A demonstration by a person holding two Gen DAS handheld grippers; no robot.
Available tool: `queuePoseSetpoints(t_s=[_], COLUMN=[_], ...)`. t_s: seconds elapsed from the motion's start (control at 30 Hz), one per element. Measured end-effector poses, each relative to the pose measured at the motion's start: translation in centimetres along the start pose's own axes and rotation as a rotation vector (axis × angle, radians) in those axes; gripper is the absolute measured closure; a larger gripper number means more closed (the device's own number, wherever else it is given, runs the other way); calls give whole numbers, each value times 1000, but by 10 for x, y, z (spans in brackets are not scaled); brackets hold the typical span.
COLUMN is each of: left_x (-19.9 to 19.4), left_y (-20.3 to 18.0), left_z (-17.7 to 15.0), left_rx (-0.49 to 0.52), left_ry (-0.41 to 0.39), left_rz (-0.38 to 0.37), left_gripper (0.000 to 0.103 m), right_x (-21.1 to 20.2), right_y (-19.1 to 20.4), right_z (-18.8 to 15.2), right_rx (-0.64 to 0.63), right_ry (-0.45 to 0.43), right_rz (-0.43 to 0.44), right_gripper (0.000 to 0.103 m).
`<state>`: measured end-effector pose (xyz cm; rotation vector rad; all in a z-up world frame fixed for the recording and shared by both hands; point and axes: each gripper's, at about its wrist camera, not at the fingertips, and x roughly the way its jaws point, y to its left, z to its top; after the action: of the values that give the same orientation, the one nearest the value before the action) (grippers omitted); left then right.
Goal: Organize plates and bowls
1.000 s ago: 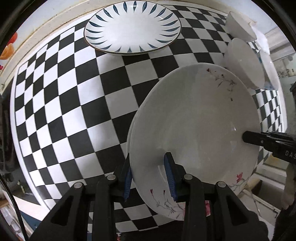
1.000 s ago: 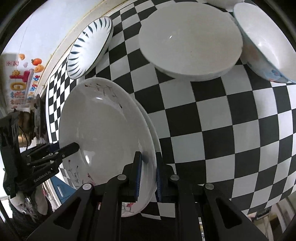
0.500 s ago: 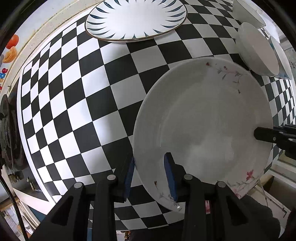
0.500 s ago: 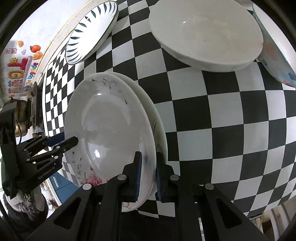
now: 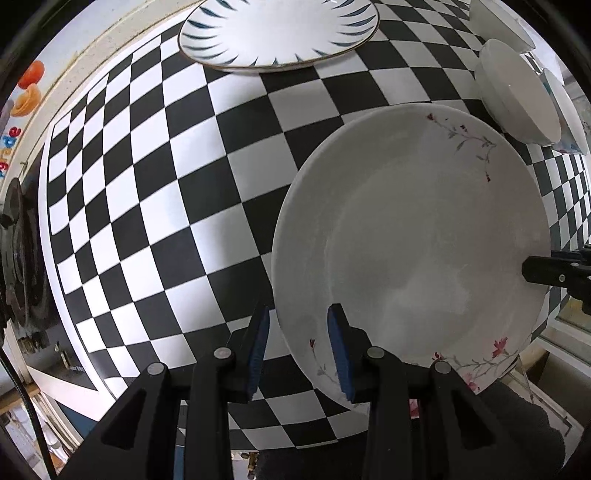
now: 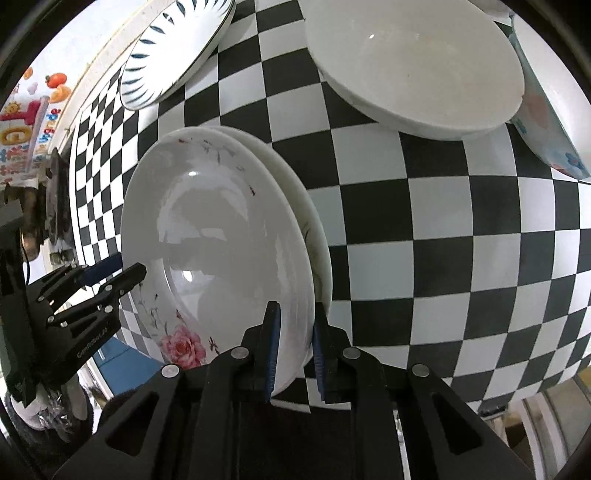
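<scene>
The cloth (image 5: 155,206) is a black-and-white check. In the left wrist view, the big plate (image 5: 413,243) at 3 o'clock is white with thin grey twigs and pink blossoms on its rim. At 12 o'clock a plate (image 5: 280,29) is white with dark blue dashes and a gold edge. The right wrist view has a plain white bowl (image 6: 413,62) at 1 o'clock; beside it a bowl (image 6: 550,122) with blue and orange flowers.

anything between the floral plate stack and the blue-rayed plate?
Nothing: only bare black-and-white checkered tabletop separates the white floral plate stack from the blue-rayed plate, in the left wrist view.
</scene>
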<state>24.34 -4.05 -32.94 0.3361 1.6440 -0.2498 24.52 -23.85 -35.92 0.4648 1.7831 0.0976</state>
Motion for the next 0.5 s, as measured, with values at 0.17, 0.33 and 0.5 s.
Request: queuePoseSetpoints(t_s=[0.17,0.33,0.5], left_x=[0,-32,-85], left_y=[2,26,62], left_z=[-3,-4,22], left_rx=[-12,-60,-141], left_ry=[3,-61,-171], left_rz=[-13,-59,-125], left_gripper=[73,73,67], right_x=[-1,-11,-56], right_y=[4,4,9], right_z=[2,0,7], right_rx=[-14,-7,12], right_ry=[24,30,-85], right_rz=[-37,-43,5], right_gripper=[84,83,81])
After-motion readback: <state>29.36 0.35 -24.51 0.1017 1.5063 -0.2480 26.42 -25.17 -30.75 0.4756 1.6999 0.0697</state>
